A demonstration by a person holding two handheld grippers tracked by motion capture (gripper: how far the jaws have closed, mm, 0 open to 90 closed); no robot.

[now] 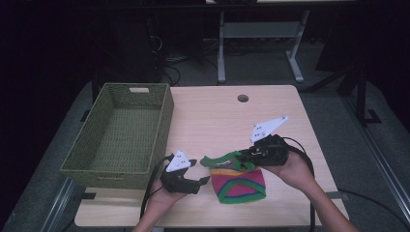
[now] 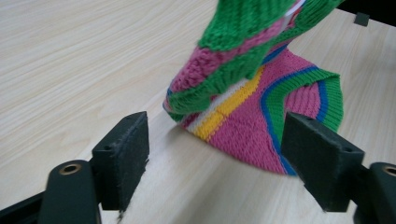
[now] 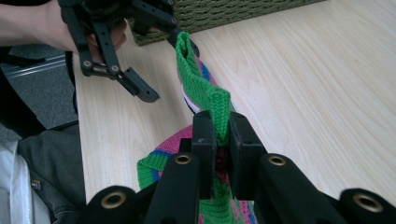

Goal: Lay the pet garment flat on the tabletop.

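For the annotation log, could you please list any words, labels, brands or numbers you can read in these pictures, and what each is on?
No readable text in any view.
Knitted sock: coloured stripes, no lettering.
Wicker basket: no label.
Right tongs, shut on the sock's green cuff: no markings.
Left tongs, open: no markings.
Wooden table: bare wood grain.
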